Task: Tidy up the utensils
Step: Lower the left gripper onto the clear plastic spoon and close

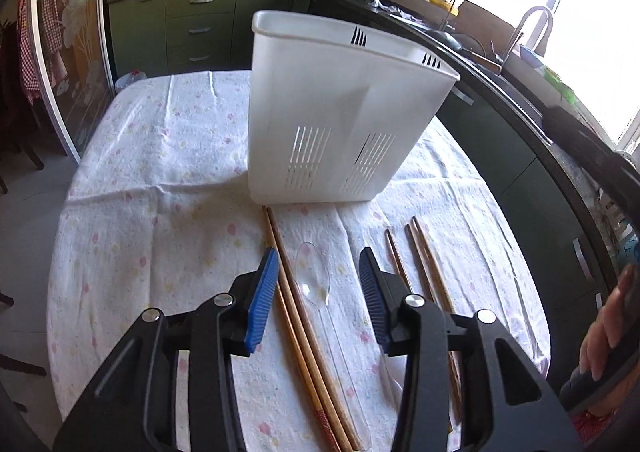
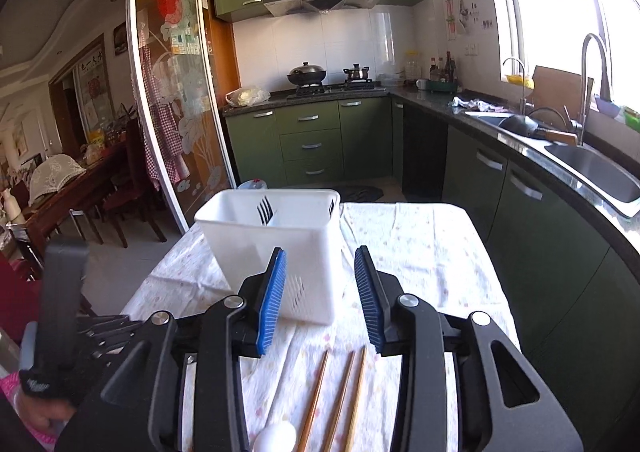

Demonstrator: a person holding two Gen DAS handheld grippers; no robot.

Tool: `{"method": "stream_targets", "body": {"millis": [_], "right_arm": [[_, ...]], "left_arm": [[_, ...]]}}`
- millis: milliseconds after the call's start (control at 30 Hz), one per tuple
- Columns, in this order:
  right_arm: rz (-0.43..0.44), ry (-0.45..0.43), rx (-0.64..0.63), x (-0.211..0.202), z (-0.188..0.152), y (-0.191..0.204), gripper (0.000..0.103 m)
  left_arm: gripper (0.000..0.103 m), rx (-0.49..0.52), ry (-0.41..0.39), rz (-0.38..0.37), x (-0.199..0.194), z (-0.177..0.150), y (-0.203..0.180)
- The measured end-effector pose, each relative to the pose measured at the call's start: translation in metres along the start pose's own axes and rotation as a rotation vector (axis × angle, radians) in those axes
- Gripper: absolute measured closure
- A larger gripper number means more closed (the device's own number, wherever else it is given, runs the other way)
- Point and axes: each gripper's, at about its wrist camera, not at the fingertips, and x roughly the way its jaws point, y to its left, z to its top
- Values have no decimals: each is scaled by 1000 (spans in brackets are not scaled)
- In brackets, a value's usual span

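While the white slotted plastic caddy point(image 1: 340, 124) stands apparently empty | 5 wooden chopsticks point(image 1: 304, 332), 1 clear plastic spoon point(image 1: 316, 284) remain on the table | left gripper point(image 1: 319, 292) and right gripper point(image 2: 320, 292) released, grasping nothing.

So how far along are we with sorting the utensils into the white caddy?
Barely started. No handles stand above the white caddy rim, though its floor is hidden. Nothing is held: the left gripper hangs open over two chopsticks and a clear spoon; the right gripper is open and empty. Three more chopsticks also still lie on the tablecloth.
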Motion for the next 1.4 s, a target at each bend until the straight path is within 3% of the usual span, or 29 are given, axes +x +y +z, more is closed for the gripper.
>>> {"method": "stream_targets", "body": {"millis": [267, 800, 1100, 1400], "right_arm": [[22, 44, 72, -33, -35, -28, 68], [45, 46, 92, -40, -22, -30, 66], [59, 57, 105, -37, -20, -32, 66], [73, 61, 92, -37, -20, -27, 64]], "left_arm": [[63, -51, 155, -40, 49, 4, 4], [63, -26, 203, 23, 76, 17, 1], [63, -43, 298, -58, 80, 3, -3], [64, -5, 336, -42, 68, -19, -17]]}}
